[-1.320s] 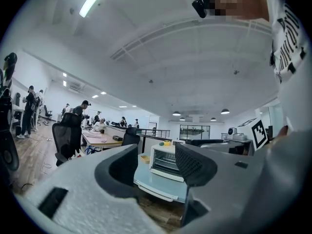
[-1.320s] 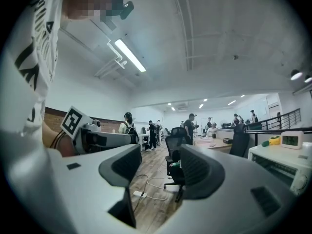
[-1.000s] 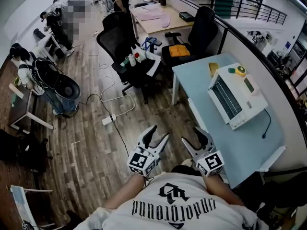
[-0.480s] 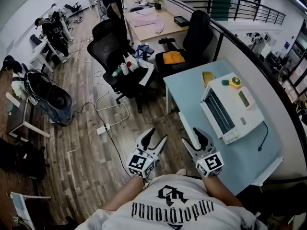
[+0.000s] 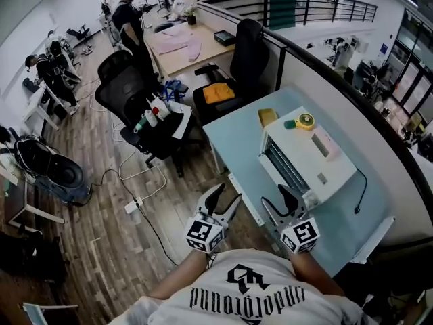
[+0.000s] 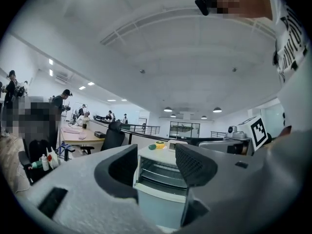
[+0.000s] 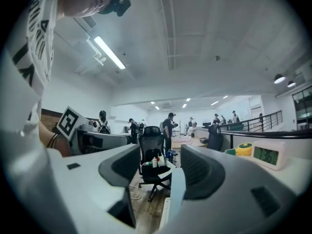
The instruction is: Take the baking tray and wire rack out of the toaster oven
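An open office with a wood plank floor, desks and black chairs, a railing at the far end. A pale blue table stands along a grey partition. The white toaster oven sits mid-table, its back to the partition-side edge and its glass front facing the floor-side edge. A yellow and green roll lies on its top. The door looks shut. Bars behind the glass are probably the wire rack; the baking tray cannot be made out.

The left gripper and the right gripper both have their jaws moderately apart and hold nothing.

A second ago both grippers hung over the floor, well short of the table. Now the right one is over its floor-side edge, near the oven's front, and the jaw gaps are unchanged.
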A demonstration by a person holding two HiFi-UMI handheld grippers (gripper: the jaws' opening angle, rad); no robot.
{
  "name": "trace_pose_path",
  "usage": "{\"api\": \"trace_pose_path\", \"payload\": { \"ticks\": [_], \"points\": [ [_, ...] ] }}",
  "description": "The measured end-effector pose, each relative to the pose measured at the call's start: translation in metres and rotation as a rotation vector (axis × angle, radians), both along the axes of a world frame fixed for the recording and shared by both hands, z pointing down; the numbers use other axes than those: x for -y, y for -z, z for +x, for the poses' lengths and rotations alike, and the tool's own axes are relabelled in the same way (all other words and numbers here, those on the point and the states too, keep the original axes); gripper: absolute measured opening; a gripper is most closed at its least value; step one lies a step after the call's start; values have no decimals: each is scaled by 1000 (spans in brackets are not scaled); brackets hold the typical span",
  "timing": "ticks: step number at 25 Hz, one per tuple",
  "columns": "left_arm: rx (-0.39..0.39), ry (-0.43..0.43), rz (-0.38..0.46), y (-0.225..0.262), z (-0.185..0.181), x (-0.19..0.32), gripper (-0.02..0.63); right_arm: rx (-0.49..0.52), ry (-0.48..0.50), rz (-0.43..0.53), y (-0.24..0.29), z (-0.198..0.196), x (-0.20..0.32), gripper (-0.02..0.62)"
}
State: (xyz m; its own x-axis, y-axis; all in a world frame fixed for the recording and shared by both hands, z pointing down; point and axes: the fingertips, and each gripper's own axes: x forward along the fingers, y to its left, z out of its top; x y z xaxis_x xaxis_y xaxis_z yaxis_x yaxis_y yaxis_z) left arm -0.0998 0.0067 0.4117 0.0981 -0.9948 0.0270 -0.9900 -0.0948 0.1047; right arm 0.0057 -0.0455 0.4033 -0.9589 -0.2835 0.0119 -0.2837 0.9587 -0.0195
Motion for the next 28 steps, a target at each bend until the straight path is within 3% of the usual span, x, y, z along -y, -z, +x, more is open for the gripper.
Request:
{"api": "trace_pose_path", "payload": {
  "ticks": [10, 17, 23, 28],
  "points": [
    [-5, -179, -12, -9, 44, 68, 249, -4, -169, -13, -10, 50, 48, 247],
    [-7, -371, -8, -11, 68, 121, 249, -9, -346, -23, -12, 74, 79, 247],
    [3, -536, 5, 1, 69, 157, 245, -2, -512, -31, -5, 76, 96, 247],
    [2, -649, 2, 5, 55, 174, 244, -24, -607, -5, 0, 56, 101, 247]
  ]
}}
